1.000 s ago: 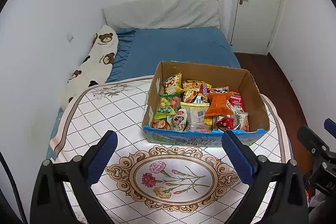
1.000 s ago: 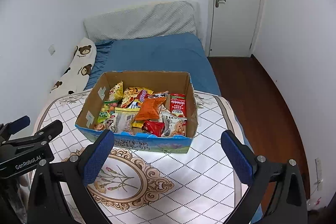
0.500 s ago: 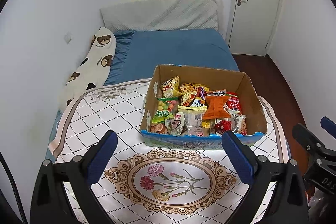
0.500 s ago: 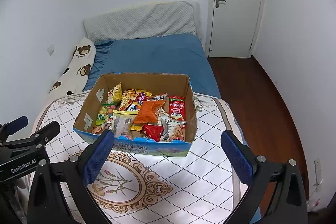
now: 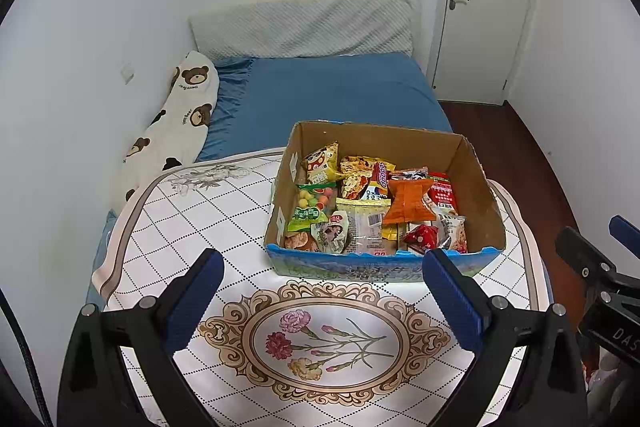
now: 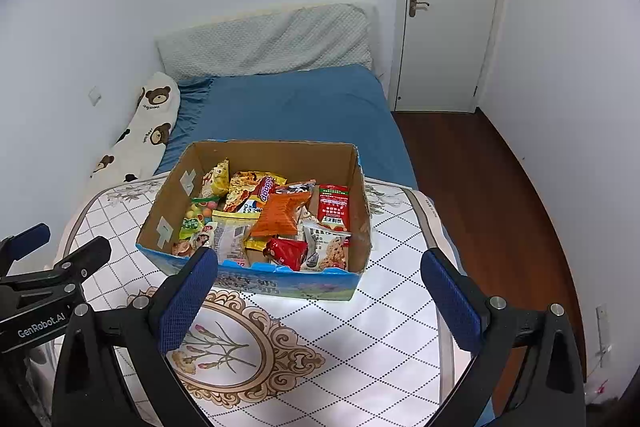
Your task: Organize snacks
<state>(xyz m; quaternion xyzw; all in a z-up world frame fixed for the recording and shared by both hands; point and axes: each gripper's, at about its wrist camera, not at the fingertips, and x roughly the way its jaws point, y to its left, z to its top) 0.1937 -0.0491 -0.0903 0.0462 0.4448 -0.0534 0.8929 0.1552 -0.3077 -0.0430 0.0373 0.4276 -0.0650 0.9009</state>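
Observation:
An open cardboard box [image 5: 476, 183] [image 6: 168, 199] with a blue printed front stands on a table [image 5: 200, 211] [image 6: 396, 267] covered by a white diamond-pattern cloth. Several snack packets fill it, among them an orange bag [image 5: 408, 203] [image 6: 280, 213], a red pack [image 5: 442, 191] [image 6: 334, 203] and a green candy bag [image 5: 312, 203]. My left gripper [image 5: 322, 301] hovers open in front of the box, nothing between its blue pads. My right gripper [image 6: 318, 301] is open too, in front of the box toward its right end. Each gripper's tip shows at the edge of the other's view.
Behind the table lies a bed with a blue sheet [image 5: 328, 91], a grey pillow [image 5: 304, 27] and a bear-print bolster [image 5: 176, 123]. A white door [image 6: 448, 7] and dark wood floor [image 6: 480, 187] are at the right. White walls enclose the room.
Both views have drawn back and up slightly, so the box sits a little farther away and lower in frame. Both grippers stay open and empty.

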